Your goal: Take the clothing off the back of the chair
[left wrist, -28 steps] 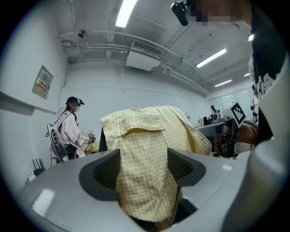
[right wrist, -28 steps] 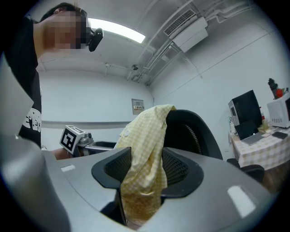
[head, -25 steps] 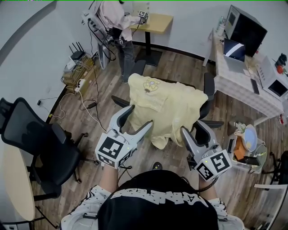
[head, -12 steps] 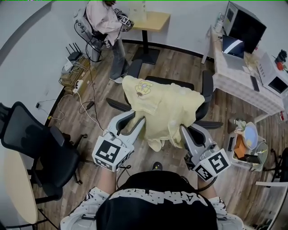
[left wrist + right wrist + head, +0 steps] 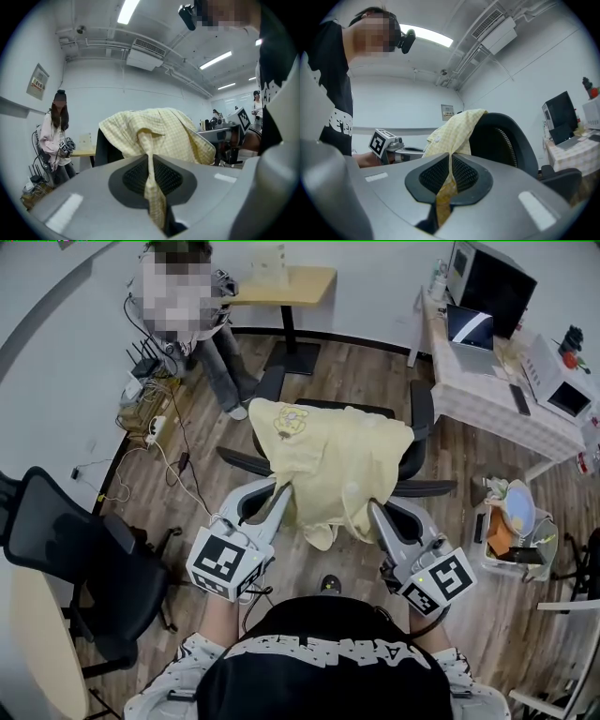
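Observation:
A pale yellow checked shirt (image 5: 333,460) hangs over the back of a black office chair (image 5: 421,418). My left gripper (image 5: 284,487) has just been closing and is shut on the shirt's left edge; a fold of the shirt (image 5: 152,187) is pinched between the dark pads (image 5: 168,177). My right gripper (image 5: 373,509) has also just been closing and is shut on the shirt's right edge, with a strip of the shirt (image 5: 449,180) caught between its pads (image 5: 464,174). The chair back (image 5: 499,140) rises behind it.
A second black chair (image 5: 70,545) stands at the left. A person (image 5: 192,306) stands by a wooden desk (image 5: 272,282) at the back. A table with monitors (image 5: 497,334) is at the right, with a bin (image 5: 514,531) below it. Cables (image 5: 159,451) lie on the floor.
Both grippers went from open to shut on the shirt's edges. The person at the back shifted left. The view has drifted slightly.

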Motion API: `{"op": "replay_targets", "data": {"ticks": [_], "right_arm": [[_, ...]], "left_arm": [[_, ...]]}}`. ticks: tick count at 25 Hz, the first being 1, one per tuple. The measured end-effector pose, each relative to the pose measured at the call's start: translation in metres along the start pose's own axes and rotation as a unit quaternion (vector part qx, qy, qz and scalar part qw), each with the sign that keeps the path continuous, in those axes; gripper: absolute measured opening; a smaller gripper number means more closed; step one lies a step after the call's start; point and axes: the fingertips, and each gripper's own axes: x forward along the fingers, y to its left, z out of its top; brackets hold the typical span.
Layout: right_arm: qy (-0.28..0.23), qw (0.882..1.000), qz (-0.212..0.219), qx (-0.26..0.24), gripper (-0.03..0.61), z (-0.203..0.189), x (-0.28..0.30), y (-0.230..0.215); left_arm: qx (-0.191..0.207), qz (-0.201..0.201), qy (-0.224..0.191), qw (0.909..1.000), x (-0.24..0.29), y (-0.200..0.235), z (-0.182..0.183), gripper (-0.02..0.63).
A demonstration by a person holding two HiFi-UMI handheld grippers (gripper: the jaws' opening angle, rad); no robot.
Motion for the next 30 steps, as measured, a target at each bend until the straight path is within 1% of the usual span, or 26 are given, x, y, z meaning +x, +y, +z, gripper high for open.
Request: {"op": "replay_targets", "data": {"ticks": [4, 9, 17, 30], "right_arm": [[-0.003, 1.000, 0.001, -0.007, 0.029, 0.002, -0.004, 0.011], [-0.012, 1.000, -0.003, -0.002, 0.029, 0.007, -0.009, 0.022], [-0.015, 1.000, -0.018, -0.001, 0.029, 0.006, -0.019, 0.038], [-0.008, 0.999, -0.032, -0.005, 0.029, 0.001, -0.034, 0.057]], "left_arm": [[0.003, -0.011, 0.000, 0.9999, -0.008, -0.008, -0.001, 0.014], [0.002, -0.024, -0.005, 0.9997, -0.018, -0.017, 0.000, 0.014], [-0.002, -0.040, -0.004, 0.9992, -0.032, -0.028, -0.007, 0.014], [-0.004, -0.050, -0.002, 0.9987, -0.053, -0.044, -0.011, 0.014]]}}
